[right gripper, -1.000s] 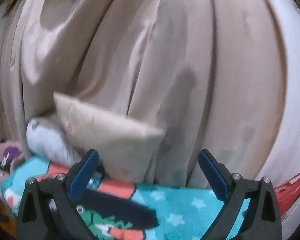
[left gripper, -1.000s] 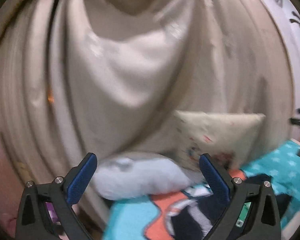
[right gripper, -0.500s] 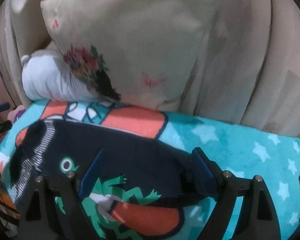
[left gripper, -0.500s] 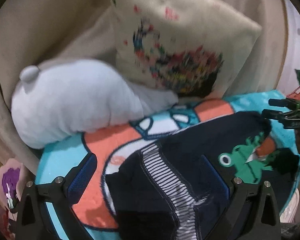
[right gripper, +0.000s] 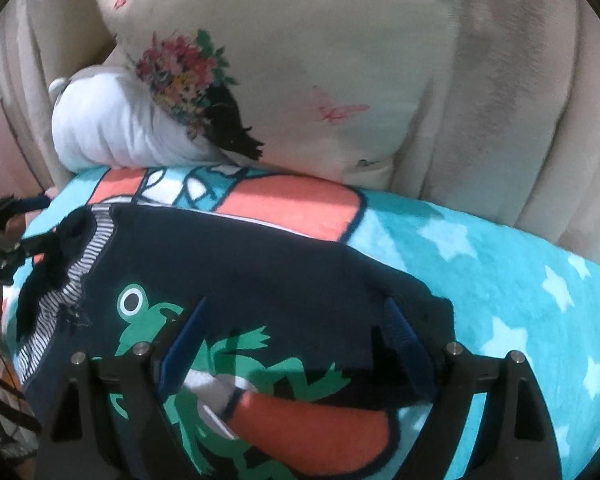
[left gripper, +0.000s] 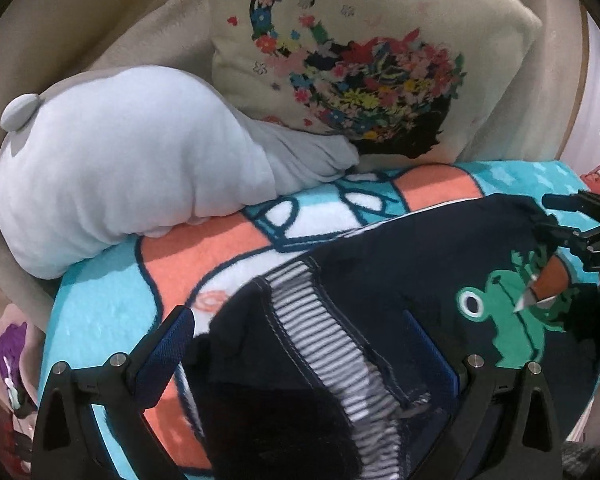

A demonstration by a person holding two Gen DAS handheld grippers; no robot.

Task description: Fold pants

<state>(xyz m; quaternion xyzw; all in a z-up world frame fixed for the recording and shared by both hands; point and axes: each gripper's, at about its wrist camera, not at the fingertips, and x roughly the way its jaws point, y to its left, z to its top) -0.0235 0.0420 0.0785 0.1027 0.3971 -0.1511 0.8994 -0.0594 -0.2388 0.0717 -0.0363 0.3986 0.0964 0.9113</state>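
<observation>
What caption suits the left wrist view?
Open left hand-held gripper over dark pants on a blanket.

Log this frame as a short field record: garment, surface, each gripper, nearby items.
garment: navy pants with a green frog print and a striped waistband, lying spread out, not yet folded
surface: teal star blanket with orange and white patches
left gripper: open, straddling the waistband end
right gripper: open, over the frog print at the pants' far edge
nearby: white plush and floral cushion behind the pants, against beige upholstery
</observation>
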